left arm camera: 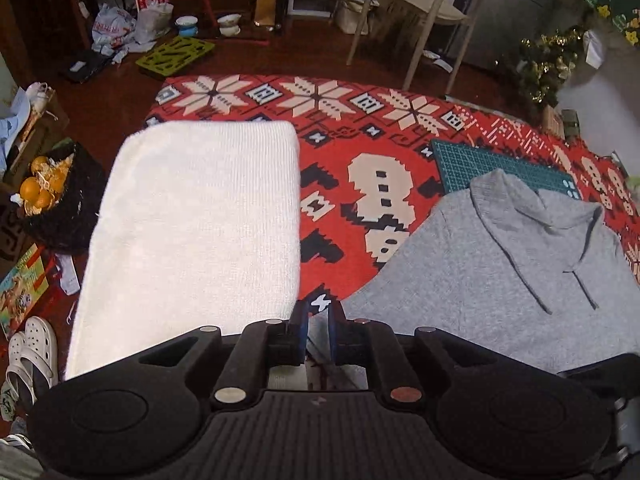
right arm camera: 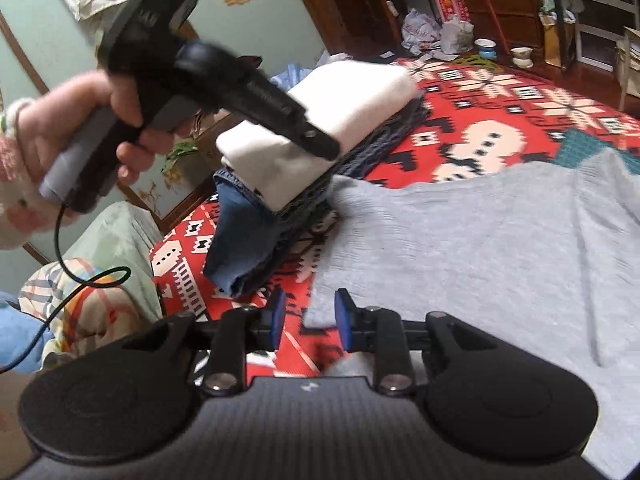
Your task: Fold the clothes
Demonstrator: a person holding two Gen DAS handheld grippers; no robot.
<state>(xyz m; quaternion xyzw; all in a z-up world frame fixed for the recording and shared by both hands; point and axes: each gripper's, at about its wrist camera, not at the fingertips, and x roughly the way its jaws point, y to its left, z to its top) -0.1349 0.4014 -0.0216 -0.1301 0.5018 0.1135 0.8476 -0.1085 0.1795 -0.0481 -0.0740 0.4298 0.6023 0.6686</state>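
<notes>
A folded white knit garment [left arm camera: 192, 220] lies on top of a stack of folded clothes, with blue denim [right arm camera: 240, 240] under it. A grey hoodie [left arm camera: 500, 264] is spread flat on the red patterned blanket [left arm camera: 352, 120], hood away from me. My left gripper [left arm camera: 318, 316] hovers between the white garment and the hoodie, fingers nearly together with nothing in them. In the right wrist view a hand [right arm camera: 60, 128] holds that left gripper [right arm camera: 330, 150] over the white garment [right arm camera: 320, 112]. My right gripper [right arm camera: 310, 316] is open at the hoodie's [right arm camera: 500, 248] near left edge, holding nothing.
A green cutting mat [left arm camera: 500, 164] lies partly under the hoodie. Off the blanket's left edge are a black basket of oranges [left arm camera: 48, 196] and white clogs [left arm camera: 32, 352]. A wooden chair [left arm camera: 424, 8] and floor clutter stand behind. A cable [right arm camera: 80, 288] hangs from the left gripper.
</notes>
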